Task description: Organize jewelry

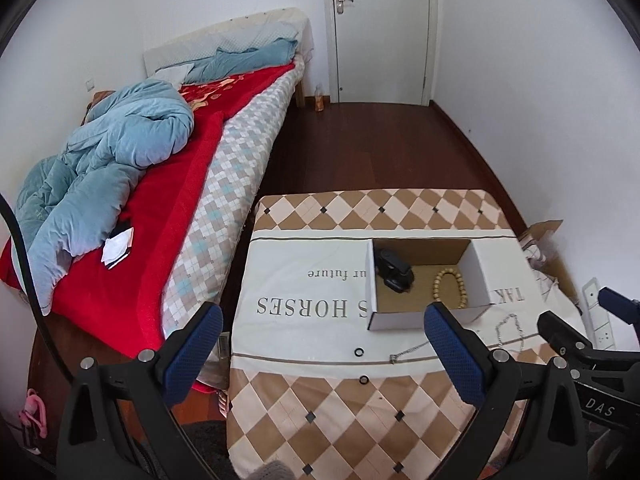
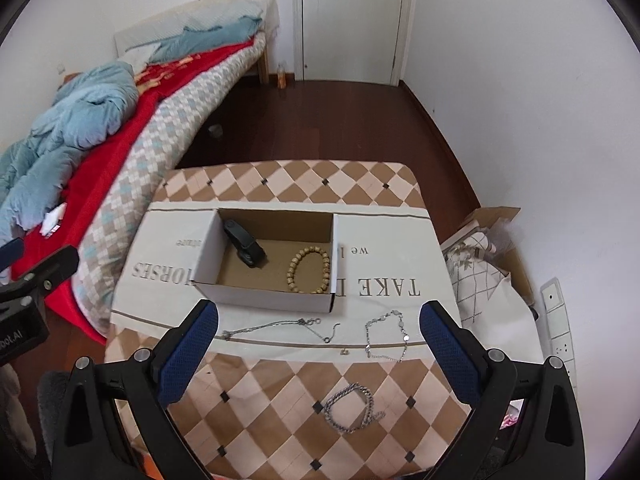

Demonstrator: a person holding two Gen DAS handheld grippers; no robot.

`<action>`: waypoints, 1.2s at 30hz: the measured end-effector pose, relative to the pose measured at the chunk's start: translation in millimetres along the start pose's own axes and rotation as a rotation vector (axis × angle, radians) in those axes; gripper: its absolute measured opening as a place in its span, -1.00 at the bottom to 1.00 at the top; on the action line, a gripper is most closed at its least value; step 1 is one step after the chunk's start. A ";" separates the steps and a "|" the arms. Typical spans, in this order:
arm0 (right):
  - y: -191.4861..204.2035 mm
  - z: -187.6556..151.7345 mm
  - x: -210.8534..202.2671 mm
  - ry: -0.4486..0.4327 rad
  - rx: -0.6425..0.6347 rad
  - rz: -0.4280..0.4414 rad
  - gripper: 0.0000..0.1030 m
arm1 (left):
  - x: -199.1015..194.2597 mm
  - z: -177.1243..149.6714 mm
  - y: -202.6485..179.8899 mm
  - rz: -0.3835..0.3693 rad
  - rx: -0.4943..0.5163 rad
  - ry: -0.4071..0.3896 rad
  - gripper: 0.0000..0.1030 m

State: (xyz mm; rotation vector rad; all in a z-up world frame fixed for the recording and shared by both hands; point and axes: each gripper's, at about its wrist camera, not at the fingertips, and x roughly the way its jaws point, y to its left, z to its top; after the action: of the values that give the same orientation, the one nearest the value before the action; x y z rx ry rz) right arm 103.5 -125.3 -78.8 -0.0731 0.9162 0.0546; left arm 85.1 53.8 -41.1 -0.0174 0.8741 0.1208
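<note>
An open white cardboard box (image 2: 264,296) stands on the cloth-covered table (image 2: 280,420); it also shows in the left wrist view (image 1: 400,320). Inside lie a black wristband (image 2: 245,243) and a wooden bead bracelet (image 2: 309,269). In front of the box lie a thin silver necklace (image 2: 280,326), a silver disc bracelet (image 2: 386,336) and a chunky silver chain (image 2: 352,408). Two small black rings (image 1: 359,352) lie on the cloth. My left gripper (image 1: 324,344) is open and empty above the table's left front. My right gripper (image 2: 320,344) is open and empty above the chains.
A bed (image 1: 160,200) with a red blanket and blue quilt runs along the left. A cardboard box with fabric (image 2: 488,248) and a power strip (image 2: 558,320) sit on the floor at the right. A closed door (image 2: 352,20) is at the back.
</note>
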 end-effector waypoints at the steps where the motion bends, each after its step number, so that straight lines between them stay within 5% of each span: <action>1: -0.8 -1.4 -5.4 -0.006 0.007 0.010 0.98 | -3.2 -1.4 0.5 0.000 -0.005 -0.001 1.00; 7: -27.0 -22.7 -7.1 0.029 0.093 0.030 0.98 | -0.9 -26.7 7.8 0.092 -0.061 0.001 1.00; 16: -103.2 -115.0 108.3 0.361 0.301 -0.044 0.98 | 73.3 -74.8 10.2 0.170 -0.043 0.178 1.00; 23: -102.2 -148.3 151.6 0.446 0.312 -0.037 0.94 | 120.8 -95.6 -3.1 0.172 0.023 0.294 1.00; 28: -81.9 -148.2 157.8 0.378 0.191 -0.088 0.21 | 137.1 -101.4 -13.4 0.167 0.054 0.335 1.00; 31: -79.6 -144.6 156.2 0.350 0.164 -0.084 -0.84 | 142.2 -97.5 -25.8 0.147 0.069 0.339 1.00; 36: -116.8 -144.8 157.4 0.349 0.249 -0.088 -0.84 | 146.3 -83.6 -72.6 0.050 0.118 0.324 0.99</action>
State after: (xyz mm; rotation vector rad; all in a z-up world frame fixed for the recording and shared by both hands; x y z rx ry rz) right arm 93.9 -251.6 -286.9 0.1124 1.2604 -0.1593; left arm 122.4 -9.3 -209.3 0.0974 1.2046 0.1146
